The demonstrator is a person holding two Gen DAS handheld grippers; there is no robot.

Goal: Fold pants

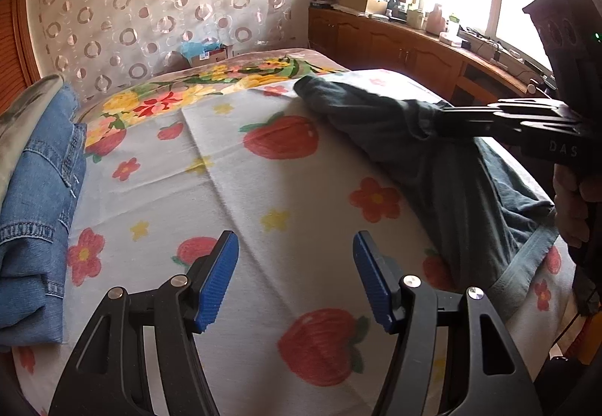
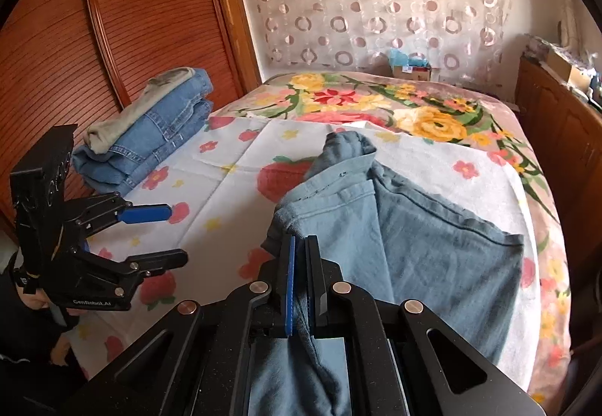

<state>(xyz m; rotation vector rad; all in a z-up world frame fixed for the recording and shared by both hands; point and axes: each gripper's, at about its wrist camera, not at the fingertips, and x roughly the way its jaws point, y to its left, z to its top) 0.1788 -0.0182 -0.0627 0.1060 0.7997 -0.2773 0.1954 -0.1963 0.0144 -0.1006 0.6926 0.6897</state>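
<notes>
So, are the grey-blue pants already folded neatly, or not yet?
Not yet. The grey-blue pants lie rumpled on the strawberry sheet, one part doubled over unevenly, and the right gripper is shut on the fabric.

Black left gripper, blue ribbed pads, silver screws.

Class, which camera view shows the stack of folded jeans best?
The right wrist view: the whole stack of folded jeans shows, layers distinct. The left wrist view crops the stack at the frame's left edge.
</notes>
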